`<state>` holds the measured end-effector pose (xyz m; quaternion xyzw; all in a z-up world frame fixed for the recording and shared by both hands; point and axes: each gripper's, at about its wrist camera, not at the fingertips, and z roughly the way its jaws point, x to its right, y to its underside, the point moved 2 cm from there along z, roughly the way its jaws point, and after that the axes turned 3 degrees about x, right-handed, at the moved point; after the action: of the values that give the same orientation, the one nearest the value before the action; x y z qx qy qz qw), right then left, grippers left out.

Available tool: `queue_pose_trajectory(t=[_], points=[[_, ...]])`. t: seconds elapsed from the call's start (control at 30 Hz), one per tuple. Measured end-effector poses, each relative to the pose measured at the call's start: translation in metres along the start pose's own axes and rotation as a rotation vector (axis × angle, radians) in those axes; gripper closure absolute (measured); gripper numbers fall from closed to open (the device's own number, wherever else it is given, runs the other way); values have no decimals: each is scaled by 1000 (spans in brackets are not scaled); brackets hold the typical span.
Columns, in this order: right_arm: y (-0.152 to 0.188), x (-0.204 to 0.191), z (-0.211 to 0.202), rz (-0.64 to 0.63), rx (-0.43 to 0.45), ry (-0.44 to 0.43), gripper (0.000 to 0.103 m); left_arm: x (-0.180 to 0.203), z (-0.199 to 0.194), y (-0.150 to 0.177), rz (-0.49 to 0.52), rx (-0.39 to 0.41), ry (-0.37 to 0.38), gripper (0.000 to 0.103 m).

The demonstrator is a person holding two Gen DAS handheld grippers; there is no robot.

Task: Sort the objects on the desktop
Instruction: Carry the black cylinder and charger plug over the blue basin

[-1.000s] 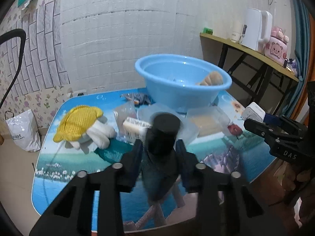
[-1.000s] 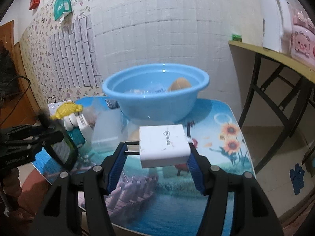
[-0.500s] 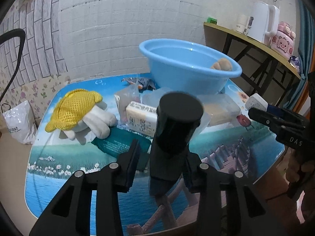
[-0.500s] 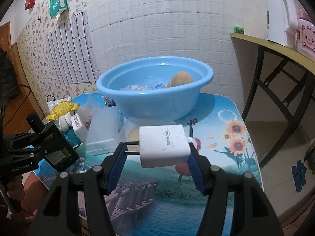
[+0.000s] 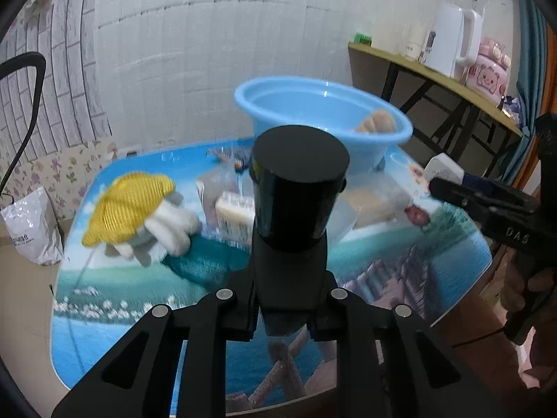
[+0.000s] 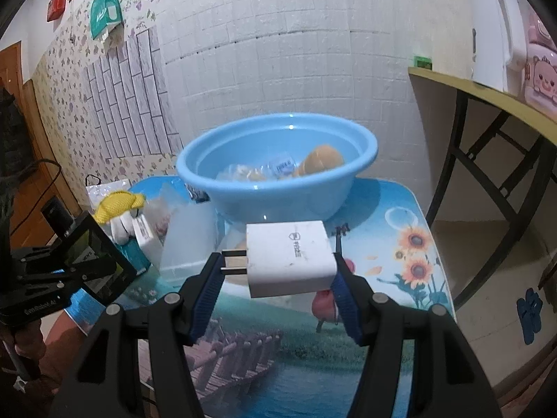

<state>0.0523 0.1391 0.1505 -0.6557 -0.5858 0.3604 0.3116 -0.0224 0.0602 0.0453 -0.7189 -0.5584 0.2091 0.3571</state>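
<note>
Item 1: your left claw (image 5: 283,308), jaws just drawn in and now pinching the base of a black cylindrical device (image 5: 296,216), held upright above the bench (image 5: 115,317), short of the blue basin (image 5: 323,111).

Item 2: your right claw (image 6: 278,278), jaws clamped on a white plug-in charger (image 6: 290,257); one pad bears on its two prongs, the other on its far end. It hangs above the bench, just in front of the basin.

Item 3: blue basin, landmark, at the bench's far edge by the white tiled wall; it holds a tan rounded item (image 6: 322,160) and clear packets.

Item 4: to the left of the basin, a yellow mesh item on white plush (image 5: 139,209), with a teal packet (image 5: 205,264) beside it.

Item 5: between those and the basin, a cream labelled box (image 5: 235,210) and clear plastic containers (image 6: 189,235).

Item 6: right of the basin, a side shelf with a white kettle (image 5: 449,43).
</note>
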Motion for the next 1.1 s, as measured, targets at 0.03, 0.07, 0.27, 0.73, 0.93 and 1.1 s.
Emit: queue_pose_trajectory(t=[0.03,0.07,0.27,0.73,0.93,1.1], points=[[-4,0,0,-1,4,-1,43,0,-3,-5,0,11,2,84],[-7,0,0,0,7,-3,43,1,-6,-12,1,24,6,84],[-32,-1,7,-4,23,-15,43,4,-12,-48,17,75,17,84],[-74,8,61,-39,-31,-49,43,14,26,-123,37,112,48,84],[-74,12,79,-41,-75,-28,43,27,59,-133,81,71,65,84],[-70,15,80,-54,-81,-31,42,35,68,-135,87,79,71,83]])
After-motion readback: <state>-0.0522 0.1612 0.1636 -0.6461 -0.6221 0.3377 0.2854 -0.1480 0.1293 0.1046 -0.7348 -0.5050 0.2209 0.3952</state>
